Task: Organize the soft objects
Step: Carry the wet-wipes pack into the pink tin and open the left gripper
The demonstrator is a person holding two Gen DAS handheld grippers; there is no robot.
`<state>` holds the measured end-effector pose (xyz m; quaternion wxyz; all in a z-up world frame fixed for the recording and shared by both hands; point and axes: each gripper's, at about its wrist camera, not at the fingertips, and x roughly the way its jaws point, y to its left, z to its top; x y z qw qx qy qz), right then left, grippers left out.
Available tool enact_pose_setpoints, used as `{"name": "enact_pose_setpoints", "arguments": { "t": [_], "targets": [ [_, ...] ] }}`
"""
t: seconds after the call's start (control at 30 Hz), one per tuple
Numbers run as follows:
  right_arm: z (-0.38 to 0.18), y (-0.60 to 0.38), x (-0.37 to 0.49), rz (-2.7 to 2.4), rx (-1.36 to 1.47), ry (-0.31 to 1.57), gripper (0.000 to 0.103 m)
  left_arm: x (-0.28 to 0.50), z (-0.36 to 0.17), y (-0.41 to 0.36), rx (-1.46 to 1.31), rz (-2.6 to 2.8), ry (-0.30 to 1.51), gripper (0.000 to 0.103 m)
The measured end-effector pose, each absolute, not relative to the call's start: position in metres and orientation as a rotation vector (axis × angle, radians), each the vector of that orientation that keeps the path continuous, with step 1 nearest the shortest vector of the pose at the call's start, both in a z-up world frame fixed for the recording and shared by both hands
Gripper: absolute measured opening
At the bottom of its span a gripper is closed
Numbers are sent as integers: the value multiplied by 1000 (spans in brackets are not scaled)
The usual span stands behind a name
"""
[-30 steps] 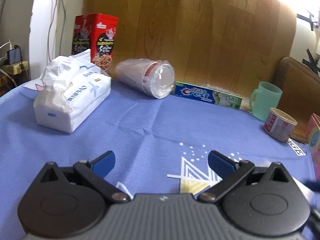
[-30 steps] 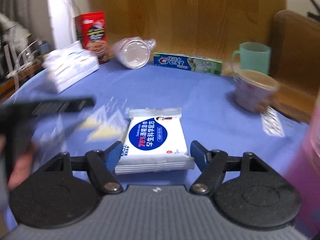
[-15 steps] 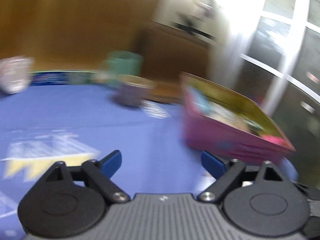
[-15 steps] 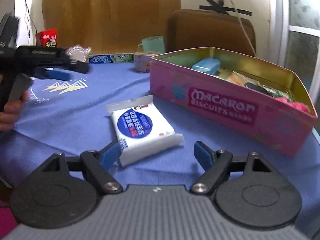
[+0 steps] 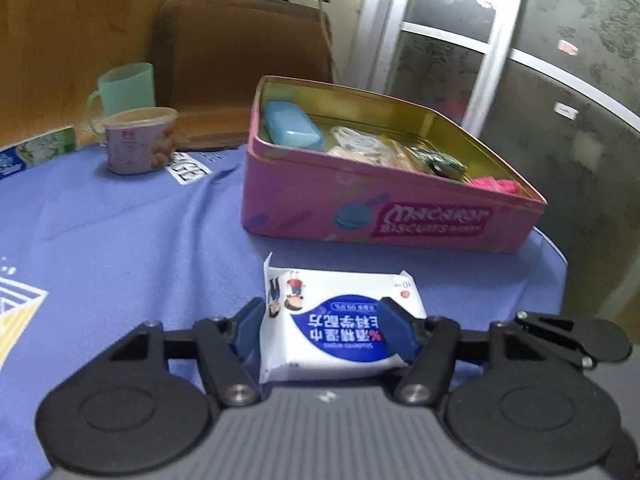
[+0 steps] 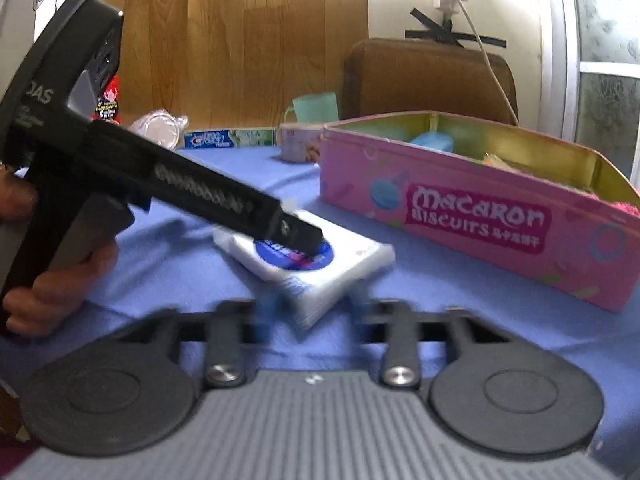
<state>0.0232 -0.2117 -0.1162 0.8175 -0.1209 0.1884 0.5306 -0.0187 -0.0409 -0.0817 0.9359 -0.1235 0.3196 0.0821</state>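
Pack of wet wipes [image 5: 340,320] lies flat on the blue tablecloth [image 5: 120,232], just in front of the pink Macaron Biscuits tin [image 5: 380,216], not touching it. Both tongs are at the pack from diff. sides.

Left gripper [image 5: 326,330]: jaws closing, pack between them. Blue pads [image 5: 248,330] sit right at the pack's two side edges; looks like contact on both sides, wrapper slightly squeezed. From the right wrist cam its black body comes in from the left, tip over the pack's blue label, w/ a hand [image 6: 48,276] on its handle.

Right gripper [image 6: 310,310]: jaws also closing, near corner of the pack [image 6: 308,264] between them. Fingers are motion-blurred there, so can't tell if they're pressing on it.

Tin is open, no lid on; inside: light-blue case [image 5: 292,130], some clear-wrapped packets, sth bright pink at the near end.

Behind on the cloth: snack cup [image 5: 140,144], mint-green mug [image 5: 124,92] just behind it, Crest toothpaste box [image 6: 230,138], clear plastic container on its side [image 6: 158,132], red tin mostly hidden by the left tool. Brown chair back [image 5: 240,64] past the table edge.
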Motion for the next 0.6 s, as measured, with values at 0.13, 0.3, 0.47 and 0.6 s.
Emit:
{"name": "enact_pose_setpoints", "arguments": {
  "t": [0.13,0.3,0.47,0.6],
  "targets": [
    [-110,-212,14,1112,-256,294,34,-19,-53,-40,-261,154,561,61],
    [-81,-219,26,1068,-186,157,34,9,-13,-42,-198,140,490,61],
    [-63,-209,71,972,-159,128,34,73,6,-48,-139,113,462,66],
    [-61,-180,126,839,-169,185,38,136,-5,-52,-83,186,513,88]
  ]
}}
